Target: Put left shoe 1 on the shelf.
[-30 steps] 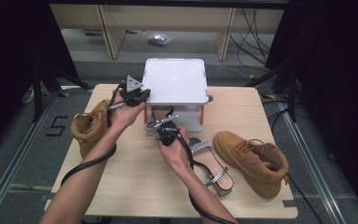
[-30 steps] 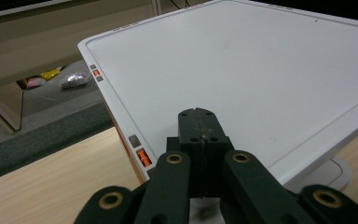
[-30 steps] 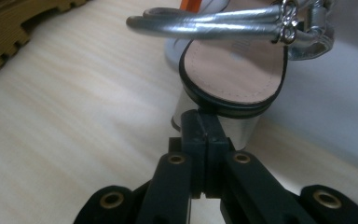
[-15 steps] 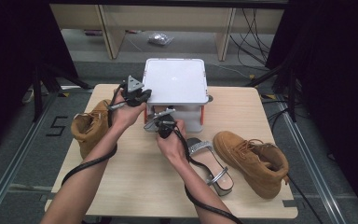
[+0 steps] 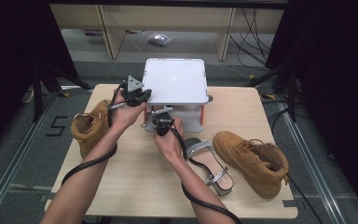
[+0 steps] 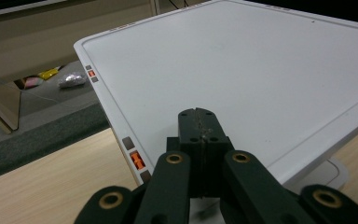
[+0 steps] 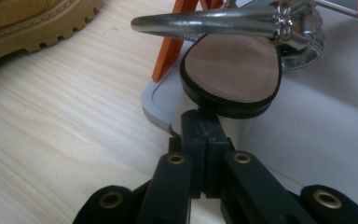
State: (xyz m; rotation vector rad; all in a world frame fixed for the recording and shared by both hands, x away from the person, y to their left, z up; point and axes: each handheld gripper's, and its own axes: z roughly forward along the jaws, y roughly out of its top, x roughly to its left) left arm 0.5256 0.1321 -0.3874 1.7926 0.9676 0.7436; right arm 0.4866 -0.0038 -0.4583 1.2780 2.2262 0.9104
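Sandal is already placed on the rack's lower shelf, nudged by the clenched, empty right hand-held gripper; its mate is left on the desk

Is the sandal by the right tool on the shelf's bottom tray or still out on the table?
On the tray. The sandal lies on the shelf's grey bottom tray, heel toward the shut right tool.

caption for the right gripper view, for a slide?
Shut right gripper at the heel of a silver-strapped sandal resting on the rack's grey lower shelf.
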